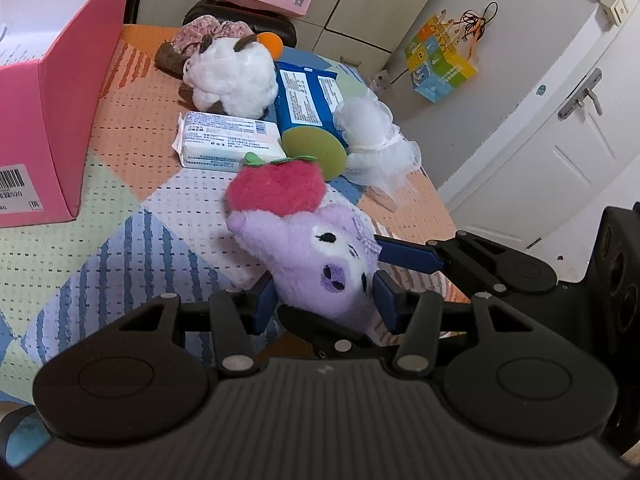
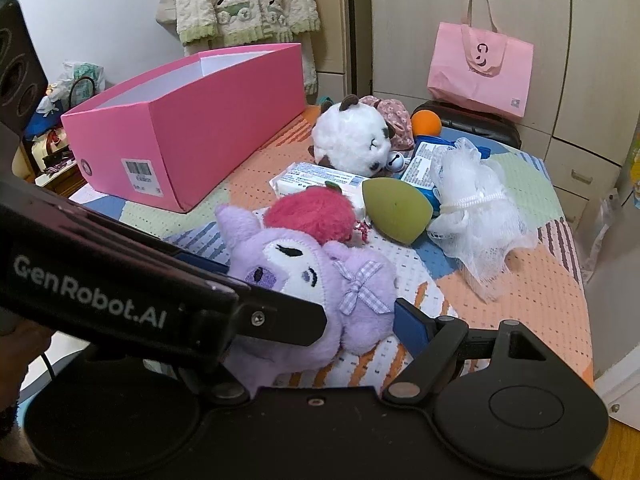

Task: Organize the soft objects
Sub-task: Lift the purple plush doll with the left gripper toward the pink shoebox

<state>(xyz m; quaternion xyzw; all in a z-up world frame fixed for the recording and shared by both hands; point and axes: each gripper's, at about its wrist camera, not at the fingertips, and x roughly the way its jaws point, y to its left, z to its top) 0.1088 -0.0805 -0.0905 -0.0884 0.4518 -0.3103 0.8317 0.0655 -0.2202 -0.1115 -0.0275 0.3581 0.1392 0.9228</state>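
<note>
Both tools at the purple plush

Left tool [image 1: 326, 300] clamps purple plush [image 1: 320, 264]; right tool [image 2: 320, 320] wide around it; pink box [image 2: 192, 128] at ten o'clock.

occluded: right gripper [image 2: 320, 320] left finger behind the left gripper body | purple plush [image 2: 308, 292] lower half hidden by both grippers | cropped: pink box [image 1: 52, 92] cut at left edge | unreadable: print on wipes pack [image 1: 226, 140] and blue packet [image 1: 304, 100] too small
</note>
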